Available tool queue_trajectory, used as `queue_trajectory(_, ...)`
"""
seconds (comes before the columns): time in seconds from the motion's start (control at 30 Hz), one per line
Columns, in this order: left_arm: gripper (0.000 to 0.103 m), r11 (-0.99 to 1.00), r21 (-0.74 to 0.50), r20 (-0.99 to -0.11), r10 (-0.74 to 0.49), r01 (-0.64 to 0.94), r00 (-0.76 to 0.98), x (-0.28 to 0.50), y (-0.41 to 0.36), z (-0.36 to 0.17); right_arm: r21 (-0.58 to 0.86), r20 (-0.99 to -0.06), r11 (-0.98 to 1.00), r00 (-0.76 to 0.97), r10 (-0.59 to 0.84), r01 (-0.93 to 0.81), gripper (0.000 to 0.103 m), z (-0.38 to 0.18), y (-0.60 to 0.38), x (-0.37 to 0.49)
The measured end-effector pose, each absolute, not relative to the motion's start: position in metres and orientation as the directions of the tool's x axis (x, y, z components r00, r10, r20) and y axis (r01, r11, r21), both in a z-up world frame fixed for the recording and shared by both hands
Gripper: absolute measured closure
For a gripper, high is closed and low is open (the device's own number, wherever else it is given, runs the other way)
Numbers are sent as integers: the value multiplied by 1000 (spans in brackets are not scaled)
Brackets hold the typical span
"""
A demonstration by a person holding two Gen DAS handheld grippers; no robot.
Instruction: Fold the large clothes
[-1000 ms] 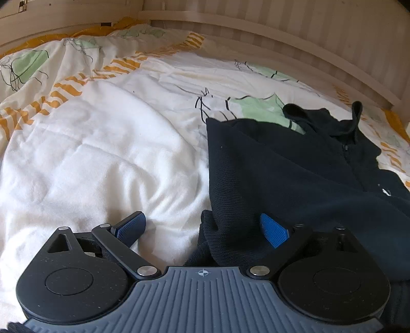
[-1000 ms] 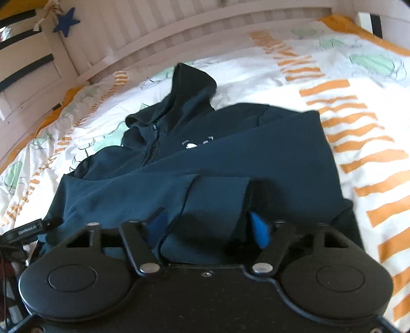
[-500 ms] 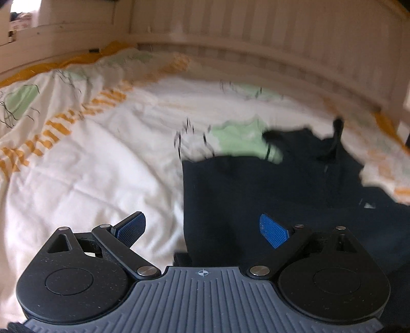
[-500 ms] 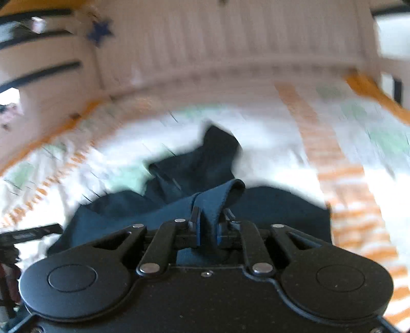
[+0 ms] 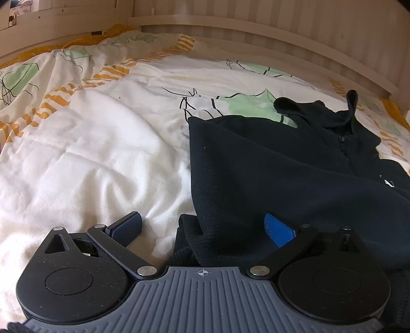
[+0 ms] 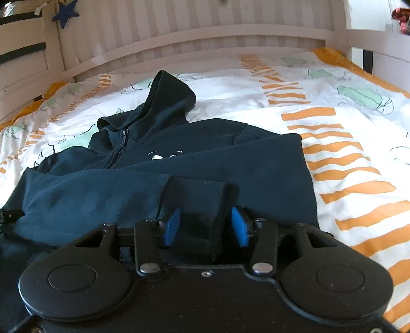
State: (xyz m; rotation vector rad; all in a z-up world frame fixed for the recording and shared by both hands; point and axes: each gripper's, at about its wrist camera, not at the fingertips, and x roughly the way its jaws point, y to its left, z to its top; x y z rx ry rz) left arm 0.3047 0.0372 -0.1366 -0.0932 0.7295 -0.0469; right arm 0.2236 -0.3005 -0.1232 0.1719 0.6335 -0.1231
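A dark navy zip hoodie (image 6: pixel 179 158) lies front-up on the bed, its hood (image 6: pixel 169 94) pointing at the slatted bed wall. One sleeve is folded across the chest, and its cuff (image 6: pixel 197 199) rests between the blue pads of my right gripper (image 6: pixel 205 225). Those jaws are opening and the pads do not press on the cuff. In the left wrist view the hoodie (image 5: pixel 282 166) fills the right half. My left gripper (image 5: pixel 202 228) is spread wide and still opening, with the hoodie's folded side edge lying loose between its fingers.
A white duvet (image 5: pixel 89 153) with orange stripes and green prints covers the bed. Slatted wooden rails (image 6: pixel 179 25) close off the far side, with a blue star (image 6: pixel 65 12) hanging at the left. Bare duvet (image 6: pixel 346 153) stretches to the right of the hoodie.
Half a second ago my right gripper was shut on the raised sleeve cuff. It has since come down, its jaws have parted, and the cuff lies on the hoodie. The left gripper spread slightly wider.
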Motion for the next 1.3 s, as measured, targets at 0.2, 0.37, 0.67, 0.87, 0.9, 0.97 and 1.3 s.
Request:
queue_trajectory(0.2, 0, 995, -96, -662, -70, 9, 747, 305, 37, -138, 130, -586, 977, 808, -61, 168, 49, -125, -301, 225)
queue_trajectory(0.37, 0, 995, -95, -662, -70, 9, 746, 305, 37, -138, 136, -579, 977, 813, -58, 167, 49, -126, -302, 224)
queue_trajectory(0.67, 0, 996, -90, -663, -67, 10, 746, 305, 36, -137, 159, -575, 974, 817, -41, 161, 47, -125, -304, 223)
queue_trajectory(0.87, 0, 996, -90, -663, -67, 10, 745, 306, 36, -137, 181, -571, 971, 821, -26, 156, 45, -126, -306, 223)
queue_trajectory(0.9, 0, 996, -89, -663, -67, 10, 745, 305, 36, -137, 188, -569, 970, 822, -20, 154, 43, -126, -306, 223)
queue_trajectory(0.97, 0, 996, -91, -663, -68, 10, 745, 306, 36, -137, 203, -568, 968, 823, -7, 148, 42, -125, -308, 223)
queue_trajectory(1.3, 0, 990, -135, -697, -124, 41, 706, 310, 44, -126, 222, -585, 974, 805, 95, 47, 0, -116, -300, 228)
